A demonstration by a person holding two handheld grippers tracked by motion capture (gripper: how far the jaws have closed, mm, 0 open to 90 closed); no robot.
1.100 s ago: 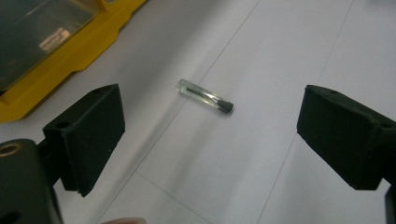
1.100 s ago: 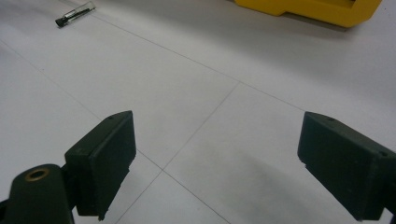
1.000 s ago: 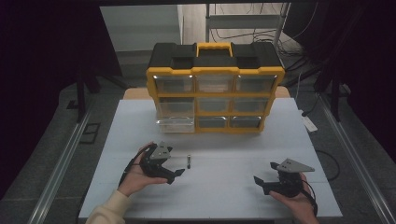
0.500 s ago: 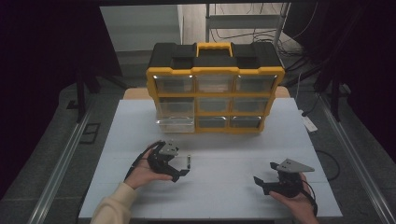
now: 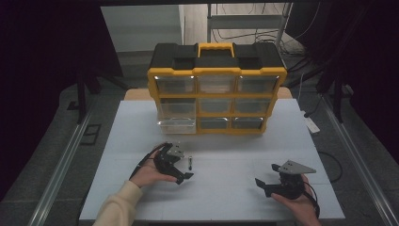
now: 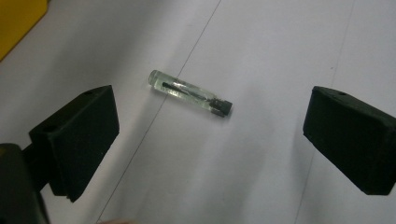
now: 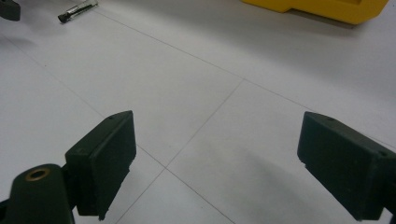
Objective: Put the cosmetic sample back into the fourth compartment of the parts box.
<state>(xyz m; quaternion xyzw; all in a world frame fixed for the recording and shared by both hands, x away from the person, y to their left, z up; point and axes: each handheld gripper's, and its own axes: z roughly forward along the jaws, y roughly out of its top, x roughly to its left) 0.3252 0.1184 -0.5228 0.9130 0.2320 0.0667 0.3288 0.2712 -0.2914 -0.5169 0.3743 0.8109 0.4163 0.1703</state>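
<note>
White table carries my yellow organizer at the back. Between my left gripper's wide-open, empty jaws lies a vial; my right gripper gapes empty too.

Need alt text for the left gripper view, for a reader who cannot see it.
A small clear vial with a black cap lies flat on the white table, untouched, between the left gripper's two black fingers, which are spread wide. A yellow corner shows at top left.
</note>
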